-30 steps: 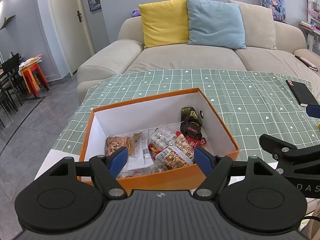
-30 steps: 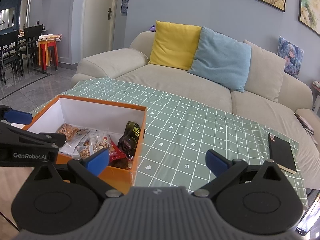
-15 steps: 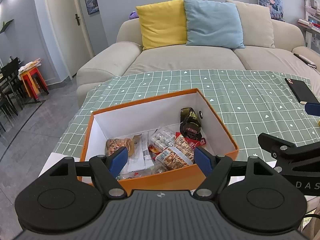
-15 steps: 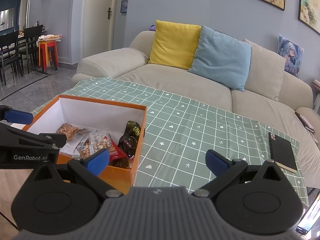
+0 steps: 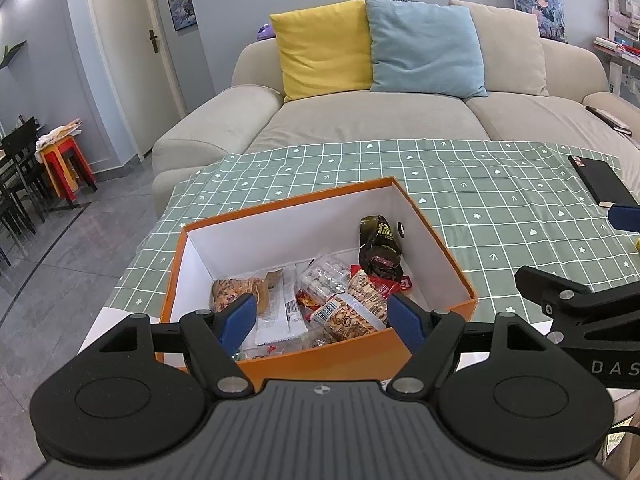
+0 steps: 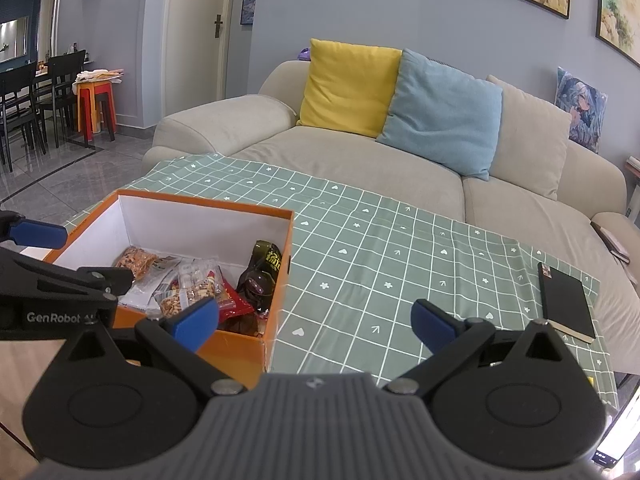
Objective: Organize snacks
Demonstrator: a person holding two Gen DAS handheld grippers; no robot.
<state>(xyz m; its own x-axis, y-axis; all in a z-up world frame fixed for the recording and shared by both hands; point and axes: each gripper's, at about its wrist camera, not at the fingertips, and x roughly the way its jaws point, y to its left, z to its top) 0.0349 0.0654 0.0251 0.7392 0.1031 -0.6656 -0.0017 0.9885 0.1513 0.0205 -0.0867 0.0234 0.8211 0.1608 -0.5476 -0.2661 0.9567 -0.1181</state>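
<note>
- We hold two handheld grippers above a low table covered with a green checked tablecloth [image 6: 380,264]; a beige sofa [image 5: 380,120] with yellow and blue cushions stands behind it.
- An orange cardboard box [image 5: 320,356], white inside and with no lid on it, sits on the near left part of the table.
- The snacks are already in the box: a clear bag of nuts [image 5: 352,312], a white wrapper [image 5: 276,308], a brown snack pack [image 5: 232,292], a red packet [image 5: 384,286] and a dark crinkled bag [image 5: 378,244] leaning in the far right corner.
- Our left gripper [image 5: 320,318] hovers over the near wall of the box, its blue-tipped fingers spread apart and holding nothing.
- Our right gripper [image 6: 314,320] hangs over the bare cloth just right of the box, fingers also wide apart and empty.
- The relation that matters: the snack pile lies straight ahead of and below the left gripper, framed between its fingers, while it sits off to the left of the right gripper. We judge the left hand the nearer one for any reach into the box.
- The bag of nuts lies slantwise, its long axis running from near left to far right, so a grasp would need to close across that line.
- A black notebook [image 6: 566,300] rests at the far right of the cloth, well apart from the box.
- We see no loose snacks on the cloth, so the sorting looks nearly complete.
</note>
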